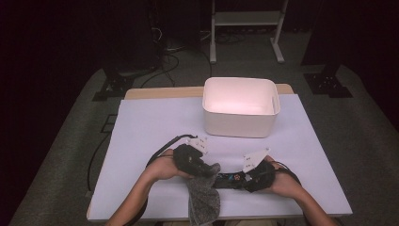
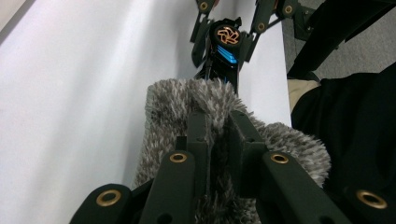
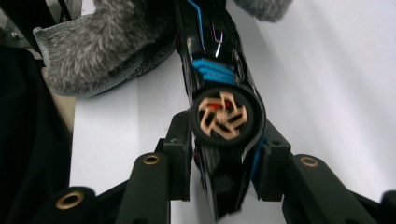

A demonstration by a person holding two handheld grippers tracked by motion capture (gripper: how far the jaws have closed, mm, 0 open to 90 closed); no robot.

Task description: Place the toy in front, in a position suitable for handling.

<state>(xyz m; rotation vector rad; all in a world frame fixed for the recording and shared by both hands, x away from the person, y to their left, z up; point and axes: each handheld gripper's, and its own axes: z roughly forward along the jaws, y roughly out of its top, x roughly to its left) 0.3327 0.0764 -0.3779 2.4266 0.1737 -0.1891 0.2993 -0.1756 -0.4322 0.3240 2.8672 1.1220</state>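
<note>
A grey fuzzy cloth hangs over the table's front edge, and my left gripper is shut on its upper fold. In the left gripper view, the pile of the cloth bulges around the closed jaws of that gripper. A black rod-shaped tool with blue stripes lies level between the two hands, one end against the cloth. My right gripper is shut on its other end. In the right gripper view, the tool's round end cap has a copper fan emblem, and the right gripper holds it with a jaw on each side.
A white rectangular bin stands at the back of the white table cover, right of centre. The person's forearms come in from the front edge. Beyond the table, a white stand's legs and cables lie on the grey floor.
</note>
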